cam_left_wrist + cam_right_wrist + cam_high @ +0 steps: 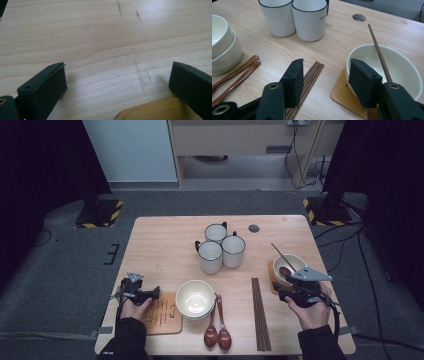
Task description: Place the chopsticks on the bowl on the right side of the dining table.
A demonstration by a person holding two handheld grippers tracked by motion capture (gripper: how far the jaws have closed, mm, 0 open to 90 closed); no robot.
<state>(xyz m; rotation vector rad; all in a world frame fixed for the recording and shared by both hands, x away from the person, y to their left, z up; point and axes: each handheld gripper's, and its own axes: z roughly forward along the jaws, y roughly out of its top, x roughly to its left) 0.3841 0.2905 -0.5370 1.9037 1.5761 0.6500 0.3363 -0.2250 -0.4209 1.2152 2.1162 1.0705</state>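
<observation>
My right gripper [326, 63] stands open low over the table, and nothing lies between its pads. Its right-hand jaw sits just in front of the near rim of a white bowl [397, 65]. That bowl rests on a wooden coaster [342, 95], and a thin brown stick [378, 47] leans in it. From above, the right gripper [277, 290] is at the near left of this bowl [295, 262]. My left gripper [156, 293] is open at the table's left, its jaws wide over bare wood at the corner of a wooden board [150, 112].
Three white mugs [220, 247] stand at the table's middle back. Two stacked bowls [195, 299] sit in front of them, with two brown spoons [217, 330] beside them. A bundle of chopsticks [260, 312] lies left of the coaster. The printed board [162, 315] is under my left hand.
</observation>
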